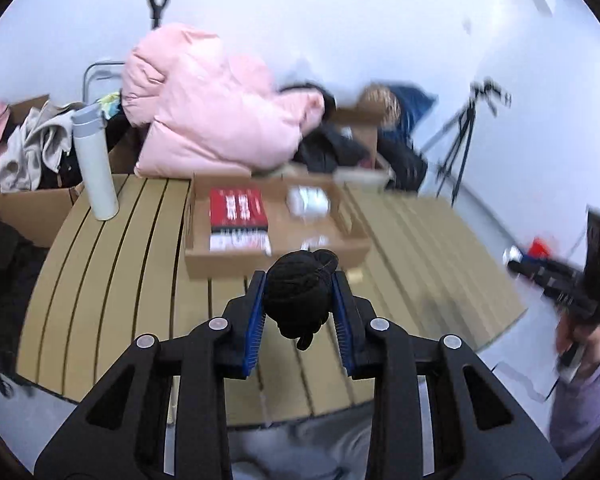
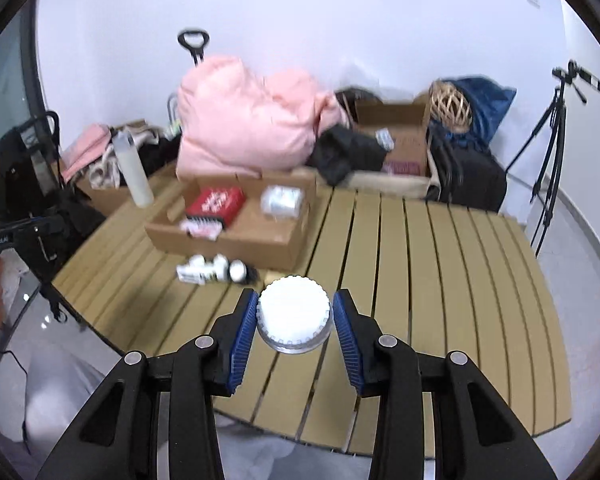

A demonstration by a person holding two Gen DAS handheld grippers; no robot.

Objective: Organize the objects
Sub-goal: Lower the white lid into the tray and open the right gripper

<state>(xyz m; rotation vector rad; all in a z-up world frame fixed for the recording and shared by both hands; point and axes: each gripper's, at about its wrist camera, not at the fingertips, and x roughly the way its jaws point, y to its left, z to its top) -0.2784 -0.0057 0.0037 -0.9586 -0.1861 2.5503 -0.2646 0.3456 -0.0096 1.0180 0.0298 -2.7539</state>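
— Nearest the left wrist camera?

— Blue-padded fingers [image 1: 342, 300] of the left gripper [image 1: 300, 300], clamped on a black bundle of braided cord [image 1: 298, 294]. It is held above the slatted wooden table [image 1: 116, 280], just in front of the open cardboard tray [image 1: 276, 258].

— Anything readable in that tray?

— A red box [image 1: 238, 208] with white print, too blurred to read, and a white packet [image 1: 308, 200] beside it. A white flask [image 1: 94, 164] stands upright on the table's far left corner; a pink padded coat [image 1: 216, 108] is heaped behind the tray.

— And the right wrist view?

— The right gripper [image 2: 294, 314] has its pads against both sides of a jar with a white ribbed lid [image 2: 294, 312]. The jar is held over the table's [image 2: 440, 280] near edge. A few small white bottles [image 2: 214, 270] lie on the slats in front of the tray [image 2: 256, 240], their labels illegible.

— Any legible writing at all?

— Only white lettering on the other gripper's body [image 2: 4, 242] at far left, too small to make out for certain.
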